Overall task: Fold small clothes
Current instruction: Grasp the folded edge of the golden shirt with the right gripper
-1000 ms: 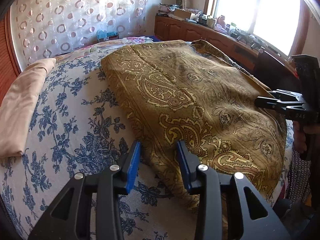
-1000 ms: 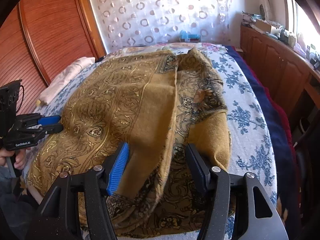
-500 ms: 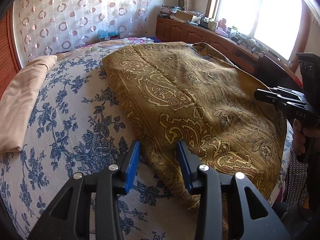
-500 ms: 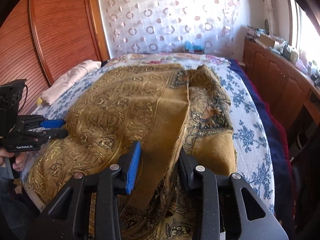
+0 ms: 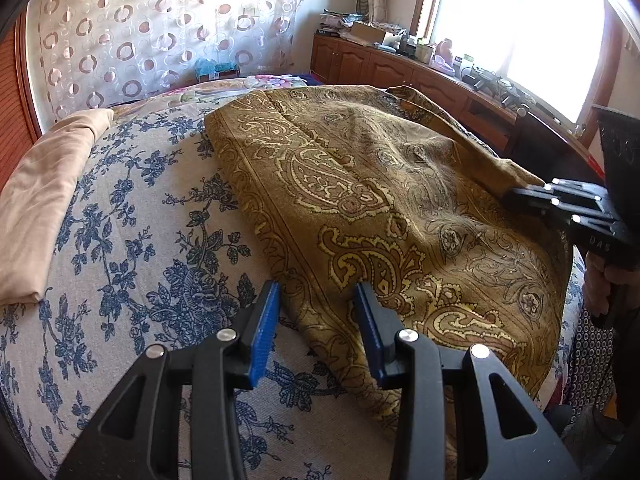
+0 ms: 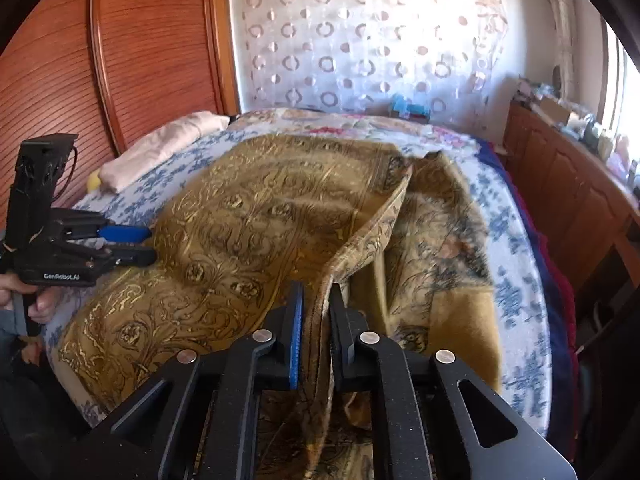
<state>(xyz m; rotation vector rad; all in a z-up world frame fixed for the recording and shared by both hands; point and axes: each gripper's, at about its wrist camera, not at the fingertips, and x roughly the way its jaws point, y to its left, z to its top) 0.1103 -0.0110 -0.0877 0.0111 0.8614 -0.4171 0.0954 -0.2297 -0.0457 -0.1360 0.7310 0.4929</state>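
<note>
The left black two-finger tool with blue pads [image 5: 316, 300] stands wide apart, holding nothing, low over the near left edge of the mustard-gold paisley-patterned cloth [image 5: 360, 184]; that edge lies between its fingers, though whether they touch it cannot be told. The cloth is spread across the bed with its blue-and-white floral cover [image 5: 132, 240], reaching from the near side toward the far end. To the left of the cloth, well apart from it, a folded beige fabric piece [image 5: 44, 200] lies along the bed's left side. Behind the bed hangs a sheer white curtain with ring pattern [image 5: 160, 24], and a wooden cabinet run [image 5: 384, 64] stands under the bright window on the right.

The right black two-finger tool [image 6: 316, 304] is closed narrowly on a raised fold of the cloth's edge [image 6: 352, 248], which rises in a ridge away from its fingers. Right of that ridge, the cloth's plainer underside [image 6: 476, 320] lies bunched on the bed.
</note>
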